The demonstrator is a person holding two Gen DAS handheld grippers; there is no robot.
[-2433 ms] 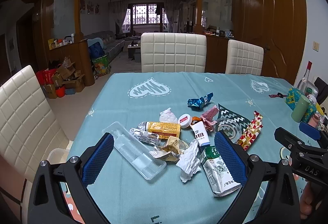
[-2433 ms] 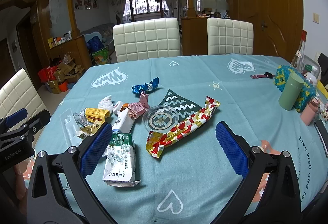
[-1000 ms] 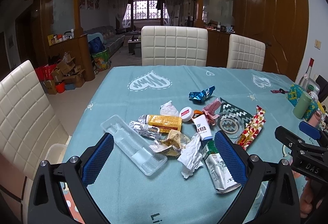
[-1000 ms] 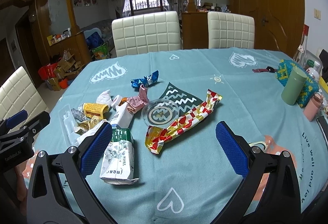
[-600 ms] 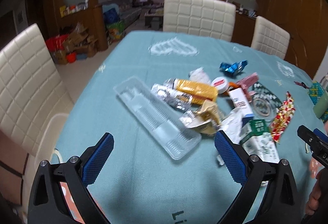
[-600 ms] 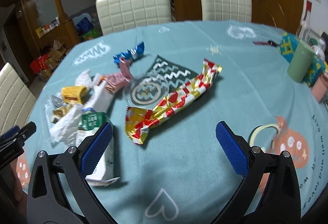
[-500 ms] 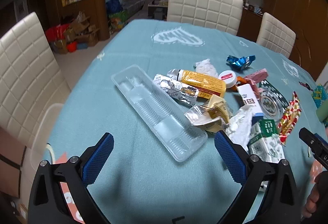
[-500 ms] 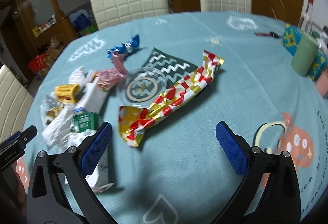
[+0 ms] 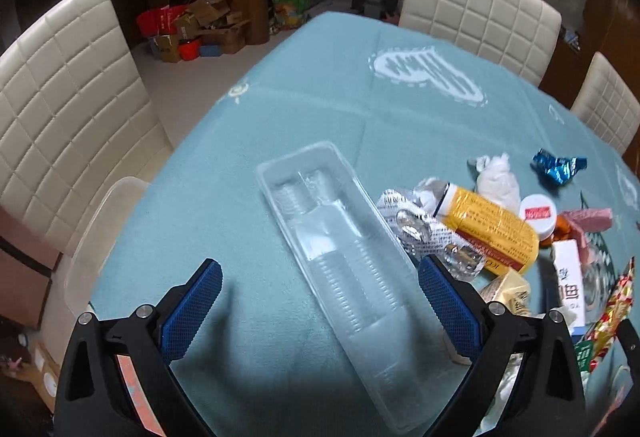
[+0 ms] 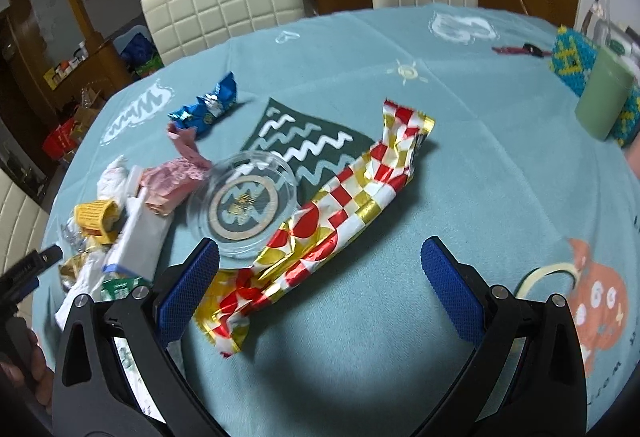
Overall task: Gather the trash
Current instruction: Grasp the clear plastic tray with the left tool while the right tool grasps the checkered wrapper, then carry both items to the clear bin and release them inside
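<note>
Trash lies scattered on the teal tablecloth [image 9: 312, 105]. My left gripper [image 9: 318, 307] is open, low over a long clear plastic tray [image 9: 344, 269] that lies between its fingers. Beside the tray are a foil blister pack [image 9: 420, 229], a yellow packet [image 9: 492, 229] and a crumpled tissue [image 9: 496, 177]. My right gripper [image 10: 320, 289] is open, just above a red, gold and white foil wrapper [image 10: 340, 221]. A clear round lid [image 10: 242, 209], a pink wrapper [image 10: 176, 181], a blue wrapper [image 10: 208, 109] and a white carton [image 10: 140, 237] lie to its left.
A green cup [image 10: 604, 97] and a beaded blue-yellow box [image 10: 572, 57] stand at the table's right edge. White padded chairs stand at the left [image 9: 60, 109] and far side [image 9: 476, 13]. A clear bin rim [image 9: 96, 221] shows beside the left table edge.
Both grippers have dropped toward the table and moved forward: the left over the clear tray, the right over the foil wrapper. Both stay open.
</note>
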